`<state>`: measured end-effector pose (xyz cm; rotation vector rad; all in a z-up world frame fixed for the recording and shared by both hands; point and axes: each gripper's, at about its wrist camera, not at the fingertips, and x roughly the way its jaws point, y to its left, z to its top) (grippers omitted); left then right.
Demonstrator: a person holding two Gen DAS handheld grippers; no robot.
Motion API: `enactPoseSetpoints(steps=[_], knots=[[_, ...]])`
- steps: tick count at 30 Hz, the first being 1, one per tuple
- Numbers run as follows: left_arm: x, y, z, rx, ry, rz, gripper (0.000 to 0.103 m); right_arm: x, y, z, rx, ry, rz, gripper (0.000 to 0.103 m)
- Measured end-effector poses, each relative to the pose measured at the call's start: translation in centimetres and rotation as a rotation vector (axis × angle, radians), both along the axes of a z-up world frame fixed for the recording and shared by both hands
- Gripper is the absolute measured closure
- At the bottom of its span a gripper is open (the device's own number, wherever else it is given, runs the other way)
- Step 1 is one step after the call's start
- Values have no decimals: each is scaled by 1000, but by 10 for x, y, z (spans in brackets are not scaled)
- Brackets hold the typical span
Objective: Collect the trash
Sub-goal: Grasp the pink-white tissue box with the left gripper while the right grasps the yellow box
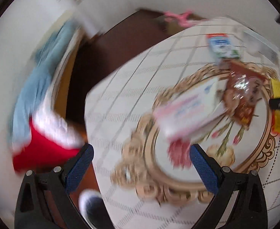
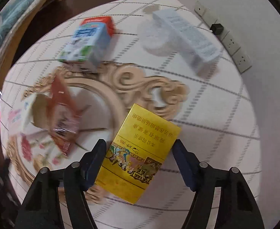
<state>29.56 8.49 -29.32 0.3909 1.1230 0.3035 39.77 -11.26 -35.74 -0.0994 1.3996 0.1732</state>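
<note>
A round table (image 2: 216,114) with a checked cloth and a gold floral motif carries the trash. My right gripper (image 2: 139,142) points down over a yellow cigarette box (image 2: 140,156) lying flat. The box is between its fingers; the left pad is at its edge and a thin gap shows on the right, so the gripper is open. A blue-and-white milk carton (image 2: 90,38), a brown wrapper (image 2: 63,114), a white-and-pink box (image 2: 18,116) and a pale blue long box (image 2: 189,36) lie around. My left gripper (image 1: 141,148) hangs open and empty near the table's edge, short of the white-and-pink box (image 1: 187,108).
Wall sockets (image 2: 233,43) with a black plug (image 2: 217,28) sit behind the table. A white round lid (image 2: 155,38) lies by the long box. Red cloth (image 1: 44,148) and blue cloth (image 1: 40,76) are left of the table over dark floor. The left wrist view is blurred.
</note>
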Motion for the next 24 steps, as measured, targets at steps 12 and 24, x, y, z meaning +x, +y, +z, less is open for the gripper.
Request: enactPoseSetpoints(steps=[12, 24], knots=[[67, -37, -38, -103, 277, -314, 24, 27, -48, -11, 29, 123, -48, 19], [37, -35, -22, -292, 305, -8, 52, 5, -28, -9, -25, 14, 69, 35]])
